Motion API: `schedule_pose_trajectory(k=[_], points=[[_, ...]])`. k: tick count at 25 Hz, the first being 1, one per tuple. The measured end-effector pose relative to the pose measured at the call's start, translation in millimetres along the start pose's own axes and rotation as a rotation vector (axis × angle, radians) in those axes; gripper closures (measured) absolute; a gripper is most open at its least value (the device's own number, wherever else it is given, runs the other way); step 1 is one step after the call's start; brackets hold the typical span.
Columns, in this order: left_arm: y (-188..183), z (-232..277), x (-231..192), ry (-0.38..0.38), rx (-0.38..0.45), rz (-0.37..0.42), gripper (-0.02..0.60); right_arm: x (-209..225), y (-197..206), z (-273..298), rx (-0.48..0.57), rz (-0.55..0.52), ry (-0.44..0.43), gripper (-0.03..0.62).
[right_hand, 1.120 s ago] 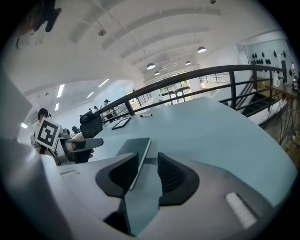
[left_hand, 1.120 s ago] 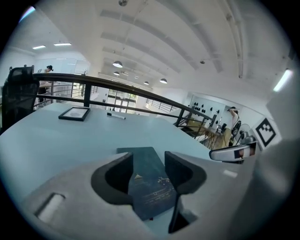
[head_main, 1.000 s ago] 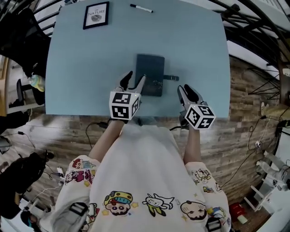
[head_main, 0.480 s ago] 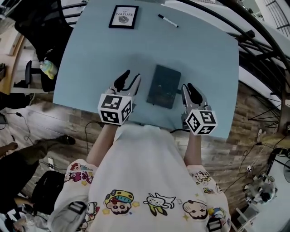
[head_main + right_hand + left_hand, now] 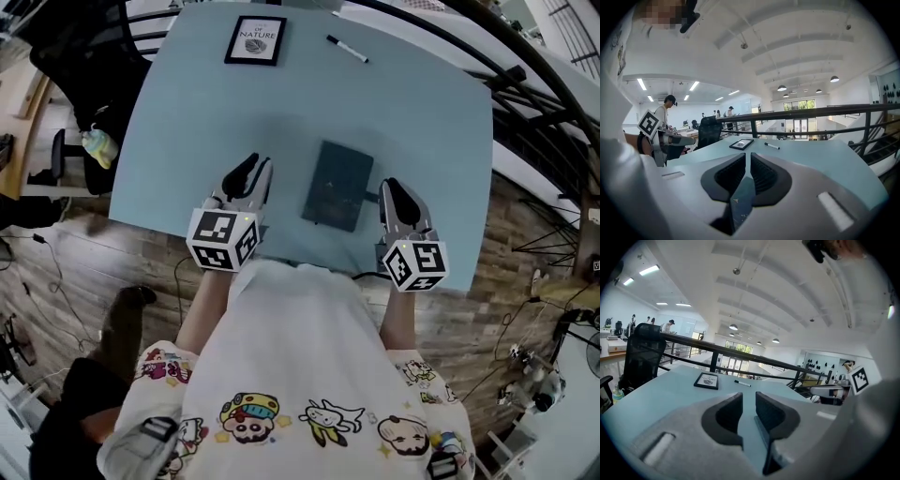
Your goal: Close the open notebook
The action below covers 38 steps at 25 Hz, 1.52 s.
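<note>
One dark notebook (image 5: 337, 185) lies shut and flat on the pale blue table (image 5: 422, 112), near the edge closest to the person and a little tilted, with its cover facing up. It sits between the two grippers, and neither of them touches it. The left gripper (image 5: 248, 176) hangs just beside its left edge. Its jaws have just been closing and now stand a narrow slit apart, with only bare tabletop showing through the gap. The right gripper (image 5: 394, 195) hangs just beside the notebook's right edge. Its jaws have also just been closing, leaving a thin gap with nothing in it. At the far end of the table a small framed picture (image 5: 256, 40) lies flat, and a black pen (image 5: 347, 49) lies to its right, both well away from the notebook.
</note>
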<state>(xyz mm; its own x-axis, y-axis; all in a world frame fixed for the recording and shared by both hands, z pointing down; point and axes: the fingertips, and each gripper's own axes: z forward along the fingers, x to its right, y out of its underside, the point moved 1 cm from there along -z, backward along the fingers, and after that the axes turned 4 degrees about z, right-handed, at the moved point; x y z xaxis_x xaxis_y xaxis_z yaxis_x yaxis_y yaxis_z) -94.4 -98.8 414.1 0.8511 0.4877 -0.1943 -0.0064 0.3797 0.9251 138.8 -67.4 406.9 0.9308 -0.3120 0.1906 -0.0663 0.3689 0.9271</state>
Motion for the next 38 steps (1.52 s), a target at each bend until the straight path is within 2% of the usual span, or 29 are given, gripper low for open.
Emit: schedule_pose_trajectory(k=[9,15,24,38], points=[[-5,-8,7,-0.005,0.021,0.023,0.539,7,-3,-16,0.031,-0.006,0.018,0.579],[-3,-12,14,0.025,0.025,0.022,0.581,6,-4,-24,0.053,-0.006,0.027,0.583],[-4,-10,37,0.076,0.043,0.030,0.583,13,-3,-37,0.072,0.010,0.049,0.585],[12,0,44,0.095,-0.063,0.064,0.583,17,17,-38,0.007,0.032,0.080,0.586]])
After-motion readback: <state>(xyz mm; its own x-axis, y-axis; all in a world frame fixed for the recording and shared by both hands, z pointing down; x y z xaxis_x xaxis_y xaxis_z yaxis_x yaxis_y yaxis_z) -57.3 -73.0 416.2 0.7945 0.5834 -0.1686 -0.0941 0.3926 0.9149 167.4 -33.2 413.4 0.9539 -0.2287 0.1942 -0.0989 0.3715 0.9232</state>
